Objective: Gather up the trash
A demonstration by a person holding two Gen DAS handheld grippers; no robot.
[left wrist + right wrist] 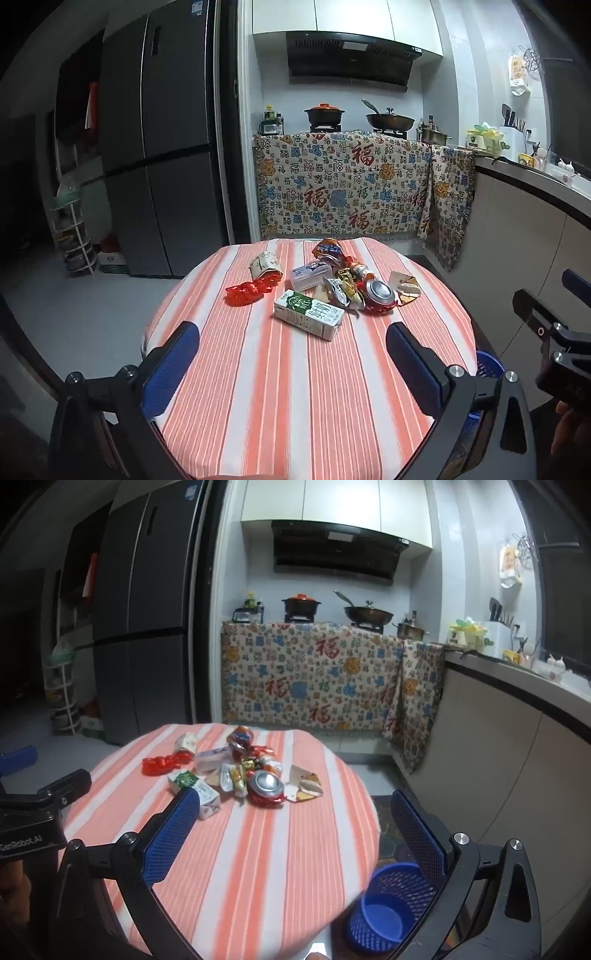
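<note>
Both the left gripper (291,354) and right gripper (291,819) hover with jaws spread wide, grasping nothing. The trash pile (328,288) lies on the striped tabletop's (277,387) far half. A blue basket (388,908) stands on the floor at its near right.

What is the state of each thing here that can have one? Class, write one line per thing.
Left tongs: open, empty.
Right tongs: open, empty.
Milk carton: lying on its side on the table.
Soda can: crushed, on the table.
Red wrapper: crumpled, on the table.
Blue basket: upright on the floor beside the table, empty.
Striped tablecloth: spread flat over the table.
</note>
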